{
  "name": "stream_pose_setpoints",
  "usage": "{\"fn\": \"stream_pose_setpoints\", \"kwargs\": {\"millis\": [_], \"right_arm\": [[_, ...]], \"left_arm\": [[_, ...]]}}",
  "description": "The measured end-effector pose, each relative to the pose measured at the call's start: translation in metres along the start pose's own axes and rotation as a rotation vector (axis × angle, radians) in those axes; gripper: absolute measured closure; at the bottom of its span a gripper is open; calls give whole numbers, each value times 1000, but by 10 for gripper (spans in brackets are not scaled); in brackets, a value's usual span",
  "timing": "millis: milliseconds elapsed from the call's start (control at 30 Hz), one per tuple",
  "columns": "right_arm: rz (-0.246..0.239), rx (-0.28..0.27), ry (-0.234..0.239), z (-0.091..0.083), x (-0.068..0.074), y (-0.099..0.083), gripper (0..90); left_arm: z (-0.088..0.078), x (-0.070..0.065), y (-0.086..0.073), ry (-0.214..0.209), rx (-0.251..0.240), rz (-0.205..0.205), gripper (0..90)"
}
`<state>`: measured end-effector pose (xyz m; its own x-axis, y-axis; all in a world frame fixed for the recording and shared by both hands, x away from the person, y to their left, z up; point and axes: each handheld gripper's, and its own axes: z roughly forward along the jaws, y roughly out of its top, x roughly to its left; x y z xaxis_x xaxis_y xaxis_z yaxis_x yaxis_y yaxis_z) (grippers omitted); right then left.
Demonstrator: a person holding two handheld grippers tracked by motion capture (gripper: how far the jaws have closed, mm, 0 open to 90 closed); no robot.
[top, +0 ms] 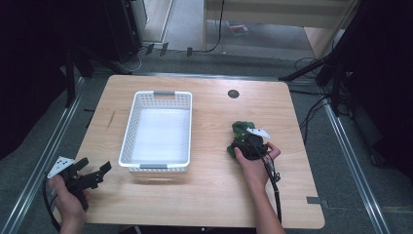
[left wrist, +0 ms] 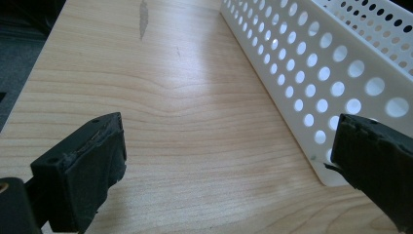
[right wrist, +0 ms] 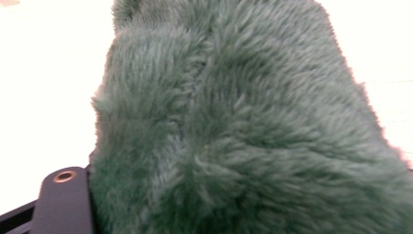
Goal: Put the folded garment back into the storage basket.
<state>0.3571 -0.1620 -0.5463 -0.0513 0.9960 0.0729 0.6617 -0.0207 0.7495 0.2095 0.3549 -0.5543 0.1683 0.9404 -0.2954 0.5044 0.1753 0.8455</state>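
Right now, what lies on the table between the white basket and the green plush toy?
Nothing: in the high view only bare wood of the table separates the white basket from the green plush toy, which the right gripper is on.

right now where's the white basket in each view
high view: white basket left of the table's centre, long side running away from the person.
left gripper view: its perforated wall runs along the upper right, beyond the open jaws.
right gripper view: not in it.
shared landmark: the wooden table.
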Motion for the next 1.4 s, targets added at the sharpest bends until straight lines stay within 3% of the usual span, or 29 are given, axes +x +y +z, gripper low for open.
{"fn": "stream_pose_setpoints", "kwargs": {"millis": [167, 300, 500, 800, 1400], "right_arm": [[37, -9, 31, -5, -5, 2, 312], [34, -16, 40, -9, -4, 5, 317], [49, -54, 67, -23, 1, 16, 316], [48, -62, 96, -39, 13, 34, 313], [27, -73, 140, -50, 56, 58, 309]], "left_arm": [[0, 0, 0, -1, 0, 1, 6], [0, 0, 0, -2, 1, 1, 6], [0, 0, 0, -1, 1, 2, 5], [0, 0, 0, 0, 3, 5, 5], [0, 0, 0, -2, 5, 6, 6]]}}
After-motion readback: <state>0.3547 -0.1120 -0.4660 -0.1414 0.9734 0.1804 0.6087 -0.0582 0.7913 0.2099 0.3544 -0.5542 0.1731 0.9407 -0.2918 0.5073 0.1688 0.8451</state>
